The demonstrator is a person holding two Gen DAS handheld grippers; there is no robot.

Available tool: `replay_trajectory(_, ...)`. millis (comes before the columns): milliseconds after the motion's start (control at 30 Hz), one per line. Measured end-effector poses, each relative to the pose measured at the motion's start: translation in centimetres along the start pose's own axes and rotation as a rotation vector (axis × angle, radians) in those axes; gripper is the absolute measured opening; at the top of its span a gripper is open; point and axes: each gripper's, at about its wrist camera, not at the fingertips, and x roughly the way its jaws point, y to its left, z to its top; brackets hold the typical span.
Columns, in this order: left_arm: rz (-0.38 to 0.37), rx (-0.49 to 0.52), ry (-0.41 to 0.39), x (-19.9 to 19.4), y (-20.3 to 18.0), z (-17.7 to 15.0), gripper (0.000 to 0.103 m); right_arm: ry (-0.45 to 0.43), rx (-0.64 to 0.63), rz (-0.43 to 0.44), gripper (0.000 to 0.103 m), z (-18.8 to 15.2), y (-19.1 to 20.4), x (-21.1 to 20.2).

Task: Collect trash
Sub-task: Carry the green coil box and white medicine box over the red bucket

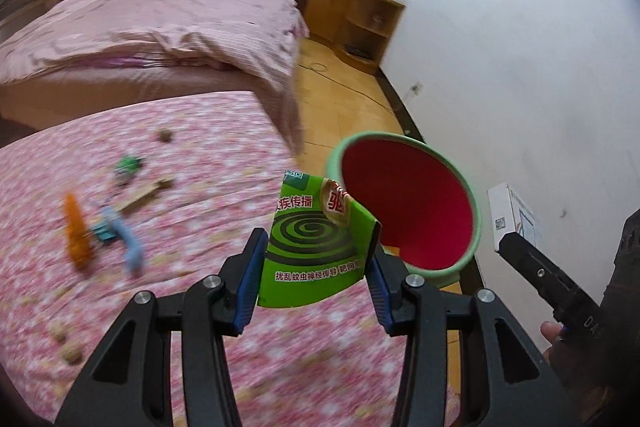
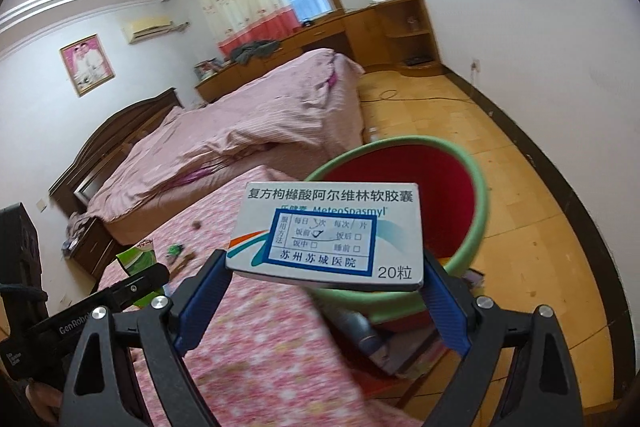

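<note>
Left gripper (image 1: pixel 316 259) pinches the green mosquito-coil box (image 1: pixel 316 247); right gripper (image 2: pixel 326 291), jaws spread wide, clamps the white medicine box (image 2: pixel 328 231), both held near the red-lined bin (image 1: pixel 404 203) (surely for dropping in).

Medicine box (image 2: pixel 326 233) clamped (jaws wide) before bin (image 2: pixel 474 187).
</note>
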Motion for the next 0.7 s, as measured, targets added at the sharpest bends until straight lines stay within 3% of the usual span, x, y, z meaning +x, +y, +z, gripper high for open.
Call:
replay_trajectory(500,-0.048,0.129,0.108,9.8,-6.2,1.7,0.049,0.0,0.089,-0.09,0.093,1.5,-7.6,1.2)
replay_trajectory(700,-0.053,0.105,0.145,11.2,-6.3,1.7,0.054,0.008,0.096,-0.1,0.093,2.1,-8.9,2.6)
